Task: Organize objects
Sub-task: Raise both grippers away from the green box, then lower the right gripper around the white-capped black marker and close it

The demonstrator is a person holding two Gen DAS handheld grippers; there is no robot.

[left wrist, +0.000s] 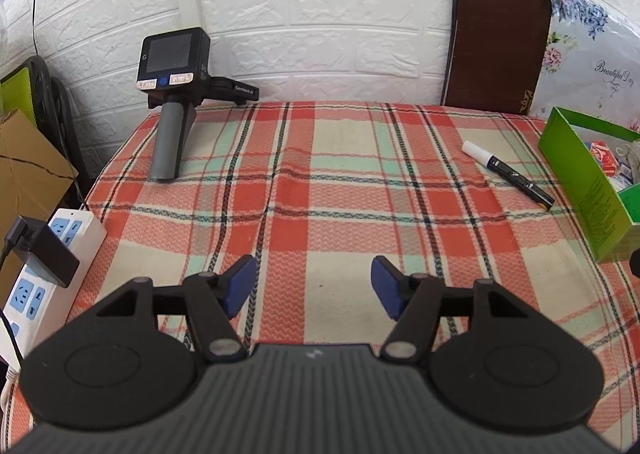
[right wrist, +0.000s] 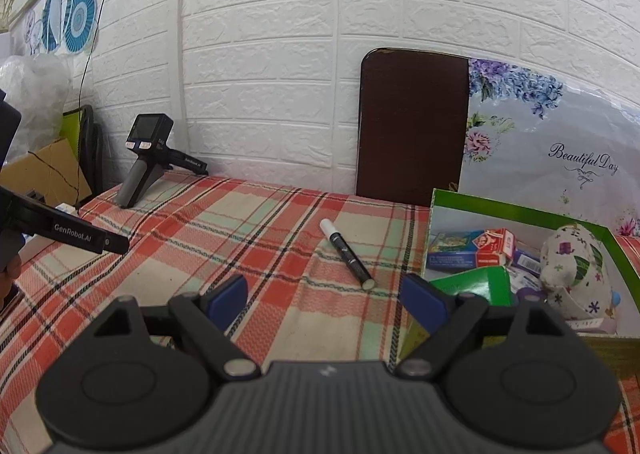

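Right wrist view: marker [right wrist: 347,255] lies on the plaid worktop [right wrist: 260,254] just beside the green box [right wrist: 520,210] (box crowded). Left tongs [left wrist: 314,286] and right tongs [right wrist: 325,300] both gape, empty, over bare cloth.

- I'm working in what looks like a lived-in home room, not a lab: white faux-brick wall panels [right wrist: 280,54] run behind everything.
- Under my jaws lies a plaid cloth [left wrist: 320,182] in red, cream and mint.
- Ahead and right of the jaws, a floral "Beautiful Day" cushion [right wrist: 560,158] leans against the wall.
- Far left, paper fans [right wrist: 80,20] decorate the wall.
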